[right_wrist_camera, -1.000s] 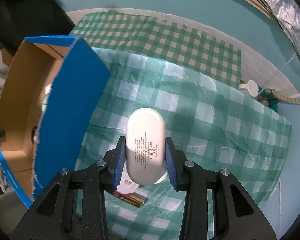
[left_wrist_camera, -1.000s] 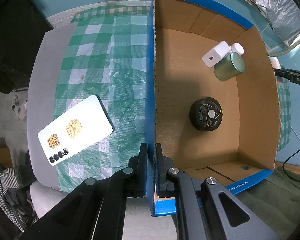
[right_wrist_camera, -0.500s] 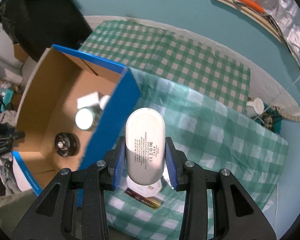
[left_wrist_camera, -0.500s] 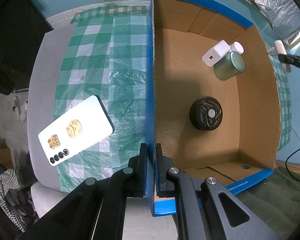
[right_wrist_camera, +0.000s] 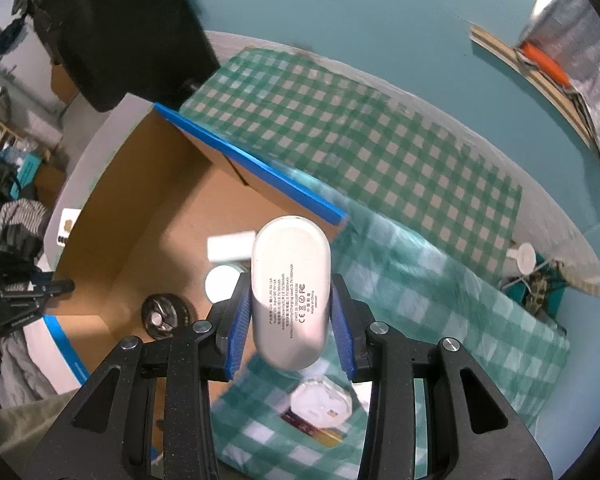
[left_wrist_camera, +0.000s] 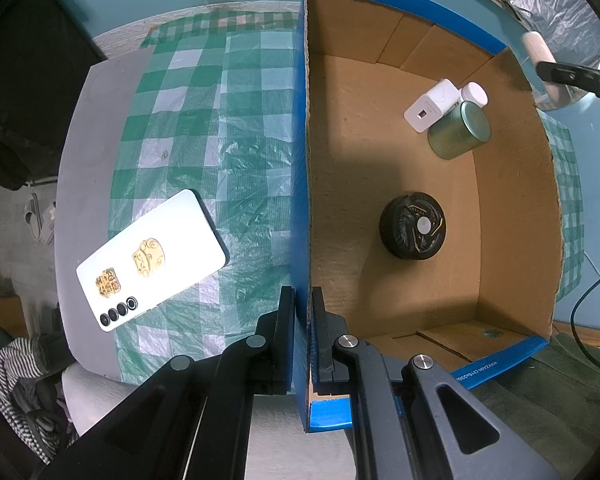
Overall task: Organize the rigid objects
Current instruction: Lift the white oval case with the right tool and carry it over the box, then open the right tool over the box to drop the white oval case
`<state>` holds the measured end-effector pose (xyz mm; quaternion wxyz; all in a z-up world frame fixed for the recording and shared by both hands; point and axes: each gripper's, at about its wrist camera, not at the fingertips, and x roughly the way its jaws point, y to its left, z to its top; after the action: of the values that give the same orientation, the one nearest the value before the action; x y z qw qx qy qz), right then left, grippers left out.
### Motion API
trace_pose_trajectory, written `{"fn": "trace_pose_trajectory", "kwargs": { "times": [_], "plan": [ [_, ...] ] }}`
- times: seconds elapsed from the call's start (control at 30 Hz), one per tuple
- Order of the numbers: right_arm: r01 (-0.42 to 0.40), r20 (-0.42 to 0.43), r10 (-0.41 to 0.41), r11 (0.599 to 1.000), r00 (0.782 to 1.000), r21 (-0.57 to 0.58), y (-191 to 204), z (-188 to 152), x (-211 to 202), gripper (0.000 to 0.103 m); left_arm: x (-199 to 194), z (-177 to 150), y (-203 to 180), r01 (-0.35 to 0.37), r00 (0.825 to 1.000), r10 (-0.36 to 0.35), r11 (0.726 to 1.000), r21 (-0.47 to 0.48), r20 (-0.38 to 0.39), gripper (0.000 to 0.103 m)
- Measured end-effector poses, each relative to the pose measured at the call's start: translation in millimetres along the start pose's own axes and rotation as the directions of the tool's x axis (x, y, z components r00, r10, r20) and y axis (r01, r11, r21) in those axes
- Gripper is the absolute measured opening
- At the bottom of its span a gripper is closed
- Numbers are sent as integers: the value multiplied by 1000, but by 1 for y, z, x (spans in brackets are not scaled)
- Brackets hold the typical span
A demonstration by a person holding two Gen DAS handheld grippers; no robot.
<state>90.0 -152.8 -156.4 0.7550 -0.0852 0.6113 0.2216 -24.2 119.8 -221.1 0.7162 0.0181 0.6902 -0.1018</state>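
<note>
- Gripping a white oval power bank (right_wrist_camera: pixel 290 294) by its two long sides, the right gripper (right_wrist_camera: pixel 291 312) has its blue-padded jaws closed on the case; the printed face points at the camera and the rounded upper end projects forward past the fingertips.
- Below and ahead-left of these jaws lies the open cardboard box (right_wrist_camera: pixel 148 184); the power bank hangs over the box's near wall, partly over the interior and partly over the green checked tablecloth (right_wrist_camera: pixel 412 240).
- Directly behind the power bank, inside the box, a white charger block (right_wrist_camera: pixel 230 246) and a white round cap (right_wrist_camera: pixel 222 282) are partly visible; a black round disc (right_wrist_camera: pixel 162 316) lies to the left of the jaws on the box floor.
- Under the right jaws, on the cloth, sits a white round object (right_wrist_camera: pixel 320 404) on top of a dark flat item; its identity cannot be told.
- The left gripper (left_wrist_camera: pixel 303 320) has its jaws narrow and clamped on the blue side wall of the box (left_wrist_camera: pixel 302 160), one finger outside and one inside.
- Right of the left jaws, on the box floor: the black disc (left_wrist_camera: pixel 413 225) nearest, then farther ahead the green cylindrical tin (left_wrist_camera: pixel 458 130) touching the white charger block (left_wrist_camera: pixel 432 106) and the white cap (left_wrist_camera: pixel 474 94).
- Beyond the far right corner of the box, the power bank (left_wrist_camera: pixel 538 50) shows at the upper right, held in the tip of the right gripper (left_wrist_camera: pixel 556 72).
- Left of the left jaws, outside the box, a white phone (left_wrist_camera: pixel 152 260) lies back-up on the cloth (left_wrist_camera: pixel 204 120), partly over the grey tabletop (left_wrist_camera: pixel 84 152).
</note>
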Motion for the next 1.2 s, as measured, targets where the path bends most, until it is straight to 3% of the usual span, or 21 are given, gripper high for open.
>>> {"fn": "trace_pose_trajectory", "kwargs": {
  "times": [0.67,1.2],
  "plan": [
    [4,-92,-14,995,996,-102,33,32,45,37,1,-1,0,-1,1000,1,1000,-1,-2,6],
    [16,-57,-22,994,998,-105,38,40,37,39,2,0,-1,-4,1000,4,1000,-2,-3,6]
  ]
}}
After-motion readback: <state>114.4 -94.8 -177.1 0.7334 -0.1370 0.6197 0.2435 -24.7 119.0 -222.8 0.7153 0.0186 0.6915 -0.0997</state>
